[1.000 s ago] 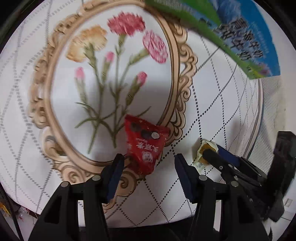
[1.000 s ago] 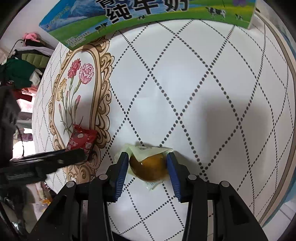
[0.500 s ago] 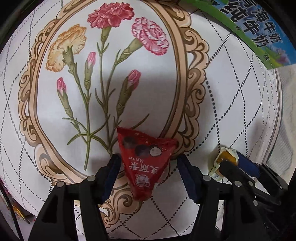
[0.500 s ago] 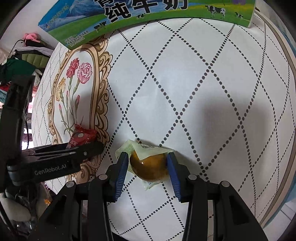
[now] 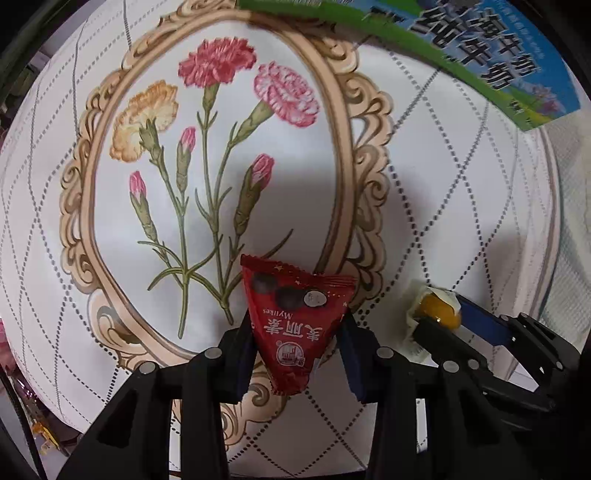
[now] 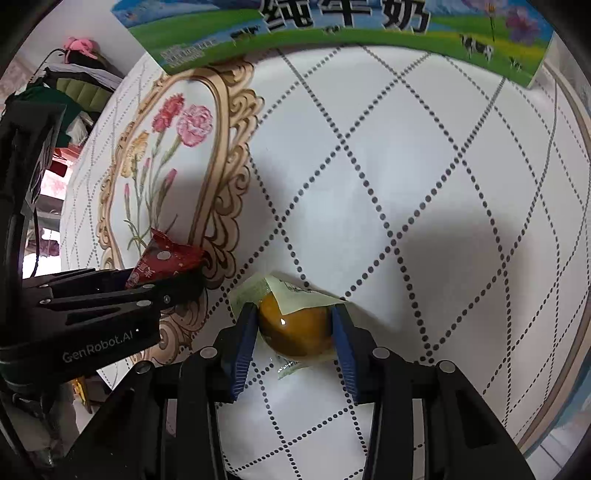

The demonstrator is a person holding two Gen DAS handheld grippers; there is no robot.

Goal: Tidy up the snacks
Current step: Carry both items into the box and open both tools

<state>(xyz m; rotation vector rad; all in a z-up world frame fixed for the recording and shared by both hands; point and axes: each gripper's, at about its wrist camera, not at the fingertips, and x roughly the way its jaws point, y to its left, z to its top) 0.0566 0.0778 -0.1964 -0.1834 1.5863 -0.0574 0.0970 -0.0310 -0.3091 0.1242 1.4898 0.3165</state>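
A red triangular snack packet (image 5: 295,317) is pinched between the blue pads of my left gripper (image 5: 297,339), which is shut on it just above the tablecloth; it also shows in the right wrist view (image 6: 162,256). My right gripper (image 6: 295,332) is shut on a clear-wrapped amber snack ball (image 6: 297,332), which also shows in the left wrist view (image 5: 439,308). The right gripper (image 5: 443,317) sits just right of the left one.
A green and blue milk carton box (image 6: 332,29) stands at the far side of the table; it also shows in the left wrist view (image 5: 480,55). The white tablecloth (image 6: 424,166) has a dotted diamond pattern and a carnation picture (image 5: 210,155). Clothes and clutter (image 6: 70,88) lie beyond the table's left edge.
My left gripper moved forward around the red packet and closed on it. My right gripper stayed shut on the amber snack and moved slightly toward the box.
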